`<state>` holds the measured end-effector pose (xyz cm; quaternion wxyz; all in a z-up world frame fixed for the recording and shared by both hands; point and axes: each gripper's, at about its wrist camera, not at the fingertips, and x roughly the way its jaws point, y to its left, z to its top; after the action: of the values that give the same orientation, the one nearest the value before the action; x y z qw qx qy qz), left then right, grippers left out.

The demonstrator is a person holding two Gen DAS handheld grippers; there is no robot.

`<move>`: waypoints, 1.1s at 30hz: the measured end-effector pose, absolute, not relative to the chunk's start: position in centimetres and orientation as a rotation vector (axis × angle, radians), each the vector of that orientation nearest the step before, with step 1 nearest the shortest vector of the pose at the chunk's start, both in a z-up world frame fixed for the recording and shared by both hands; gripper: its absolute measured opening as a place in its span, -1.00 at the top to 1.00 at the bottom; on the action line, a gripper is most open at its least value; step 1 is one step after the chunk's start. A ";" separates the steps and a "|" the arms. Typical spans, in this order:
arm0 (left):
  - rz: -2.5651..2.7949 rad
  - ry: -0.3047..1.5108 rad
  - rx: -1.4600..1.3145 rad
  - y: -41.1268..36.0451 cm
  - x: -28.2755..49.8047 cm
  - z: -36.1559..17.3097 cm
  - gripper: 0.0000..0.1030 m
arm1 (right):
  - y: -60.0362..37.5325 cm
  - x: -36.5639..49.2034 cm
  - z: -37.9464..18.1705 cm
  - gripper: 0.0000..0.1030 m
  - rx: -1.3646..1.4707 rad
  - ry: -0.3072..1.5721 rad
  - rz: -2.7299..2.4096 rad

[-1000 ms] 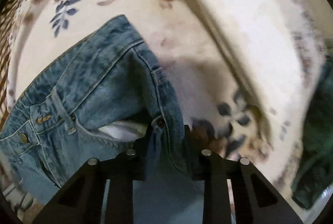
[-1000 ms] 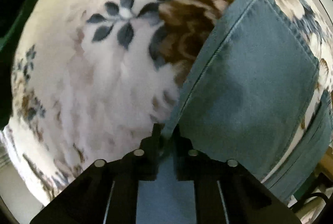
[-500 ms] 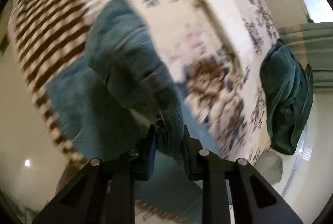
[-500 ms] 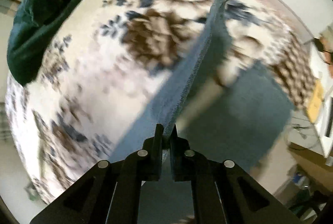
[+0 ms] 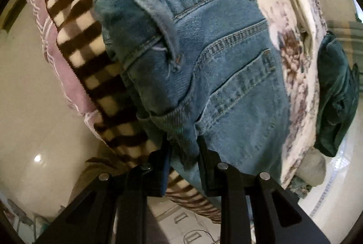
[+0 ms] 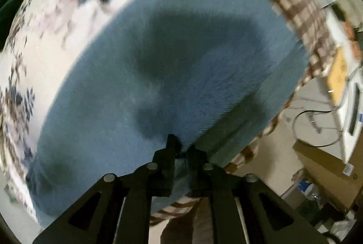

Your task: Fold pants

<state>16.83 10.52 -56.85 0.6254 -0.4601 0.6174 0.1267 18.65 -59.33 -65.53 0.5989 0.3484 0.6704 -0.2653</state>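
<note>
Pinching a thick bunch of denim at the waistband corner, the left gripper (image 5: 182, 153) holds the jeans (image 5: 204, 57) with its jaws set narrowly apart, back pocket facing up. The right gripper (image 6: 181, 148) has just been opening its jaws; a fold of leg fabric sits between them, seemingly loose now. The jeans lie doubled over on the floral blanket (image 5: 292, 57), near its checked edge (image 5: 79, 23). Risk, as I judge it: one-sided release could let the top layer slide askew or drag toward the bed's edge.
</note>
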 end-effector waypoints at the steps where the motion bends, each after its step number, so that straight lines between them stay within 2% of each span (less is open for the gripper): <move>1: 0.294 1.420 -1.061 10.6 16.6 -56.3 0.58 | -59.8 17.9 -65.3 0.16 0.836 1.542 -0.593; 3: 0.318 1.429 -1.039 10.7 15.8 -55.0 0.58 | -60.8 16.3 -64.6 -0.28 0.888 1.511 -0.580; 5: 0.342 1.422 -1.006 10.3 15.3 -53.8 0.58 | -62.8 14.3 -63.1 -0.29 0.944 1.442 -0.603; 8: 0.377 1.392 -0.943 9.0 15.3 -51.7 0.29 | -66.2 12.1 -61.0 -0.30 1.015 1.315 -0.634; 10: 0.378 1.363 -0.876 7.1 16.2 -51.0 -0.24 | -68.1 11.1 -60.4 -0.30 1.024 1.262 -0.679; 16: 0.306 1.379 -0.759 0.3 19.5 -51.5 -0.30 | -74.4 11.3 -61.3 -0.29 1.082 1.222 -0.755; 17: 0.296 1.383 -0.753 -0.6 19.7 -51.7 -0.30 | -74.9 11.3 -61.8 -0.26 1.088 1.213 -0.747; 18: 0.277 1.389 -0.732 -2.2 20.1 -52.0 -0.30 | -75.0 11.4 -62.2 -0.05 1.083 1.210 -0.749; 19: 0.266 1.395 -0.712 -3.1 20.2 -52.2 -0.30 | -75.2 11.5 -62.5 0.28 1.084 1.203 -0.745; 20: 0.253 1.401 -0.691 -4.1 20.3 -52.3 -0.30 | -75.4 11.5 -62.8 0.43 1.090 1.194 -0.737; 21: 0.234 1.413 -0.663 -5.5 20.6 -52.7 -0.30 | -75.1 11.6 -63.0 0.71 1.093 1.186 -0.738; 22: 0.222 1.424 -0.648 -6.4 20.7 -52.9 -0.30 | -74.4 12.0 -62.9 0.90 1.093 1.169 -0.738; 30: 0.174 1.461 -0.585 -9.8 20.4 -53.0 -0.30 | -72.5 10.8 -57.4 0.92 1.015 1.076 -0.712; 33: 0.176 1.484 -0.577 -9.8 20.1 -53.5 -0.30 | -72.4 10.3 -58.5 0.91 0.942 1.220 -0.743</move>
<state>20.08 -9.81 -53.52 0.6959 -0.2587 0.6653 0.0787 10.30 -72.41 -58.50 0.6557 0.4158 0.5381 -0.3280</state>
